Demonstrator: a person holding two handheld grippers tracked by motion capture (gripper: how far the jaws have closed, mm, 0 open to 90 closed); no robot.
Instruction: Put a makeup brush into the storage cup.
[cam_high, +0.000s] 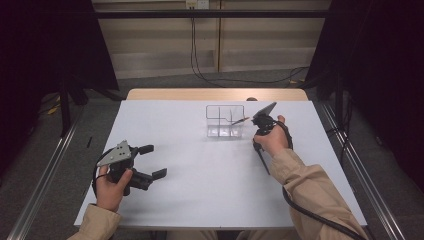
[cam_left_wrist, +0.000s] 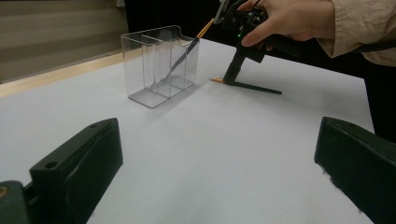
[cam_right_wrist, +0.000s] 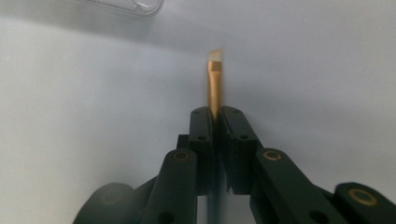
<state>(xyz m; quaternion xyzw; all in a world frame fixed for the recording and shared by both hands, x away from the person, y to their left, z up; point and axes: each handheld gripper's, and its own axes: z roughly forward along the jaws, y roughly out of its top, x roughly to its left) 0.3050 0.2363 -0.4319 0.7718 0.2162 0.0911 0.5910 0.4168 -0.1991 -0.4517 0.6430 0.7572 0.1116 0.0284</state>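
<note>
Your right claw is clamped on the brush w/ its tip over the clear organizer, left claw idle & open on the counter; next, prob. lower it in, then release.

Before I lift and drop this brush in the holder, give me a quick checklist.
1. Right gripper shut on held brush: ok, jaws closed behind the gold ferrule.
2. Held brush off the table: not ok, it looks to be lying flat.
3. Clear holder upright: ok.
4. Free compartment: ok, only the leaning brush is inside.
5. Approach clear: not ok, the leaning brush's end pokes out toward the right gripper.
6. Left gripper clear of the holder: ok, open and well apart.
</note>
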